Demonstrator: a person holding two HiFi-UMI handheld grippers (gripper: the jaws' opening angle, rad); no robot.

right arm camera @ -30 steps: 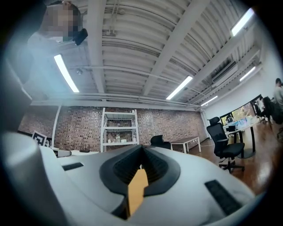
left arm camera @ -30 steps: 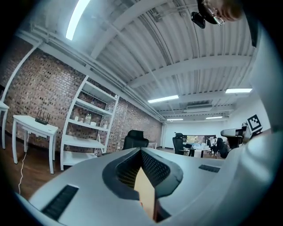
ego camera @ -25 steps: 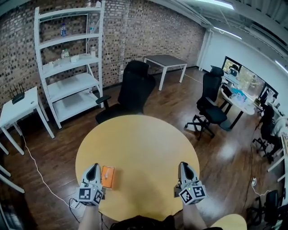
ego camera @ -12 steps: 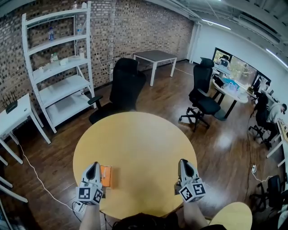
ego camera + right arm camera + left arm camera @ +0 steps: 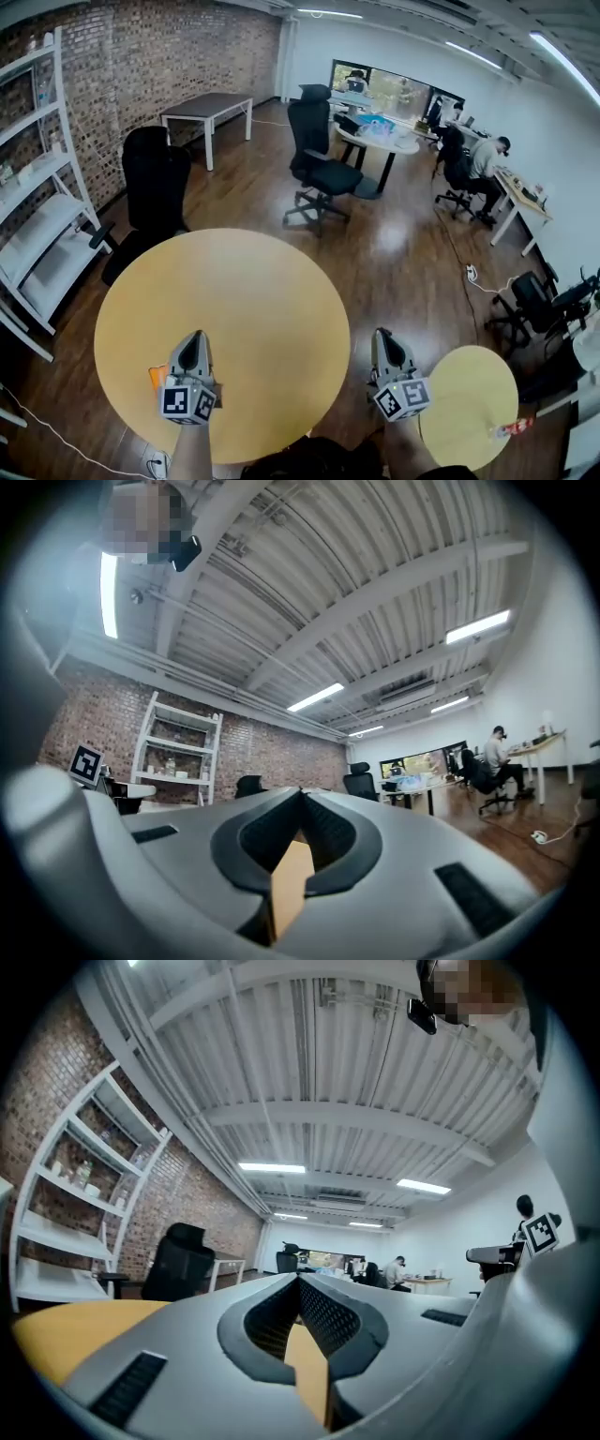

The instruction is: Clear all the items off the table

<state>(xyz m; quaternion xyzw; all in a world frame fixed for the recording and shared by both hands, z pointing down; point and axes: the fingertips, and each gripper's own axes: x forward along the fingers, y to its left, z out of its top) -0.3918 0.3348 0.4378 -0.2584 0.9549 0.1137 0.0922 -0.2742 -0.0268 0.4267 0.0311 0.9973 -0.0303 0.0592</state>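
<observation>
A small orange packet (image 5: pixel 157 377) lies near the front left edge of the round yellow table (image 5: pixel 244 300), mostly hidden behind my left gripper (image 5: pixel 194 337). That gripper hovers over the table just right of the packet, its jaws shut with nothing between them. In the left gripper view the left gripper (image 5: pixel 300 1280) points level across the tabletop. My right gripper (image 5: pixel 382 335) is beyond the table's right edge, over the wooden floor, also shut and empty. In the right gripper view the right gripper (image 5: pixel 302 794) faces the room.
A smaller round yellow table (image 5: pixel 469 403) at the lower right carries a small red-and-white item (image 5: pixel 514 428). A black chair (image 5: pixel 155 187) stands behind the big table, another chair (image 5: pixel 317 164) farther back. White shelving (image 5: pixel 37 234) is at the left. People sit at desks at the far right.
The head view has swung to the right, so the big table sits farther left and the small table has come into sight. The orange packet is now mostly covered by the left gripper. Both grippers stay shut.
</observation>
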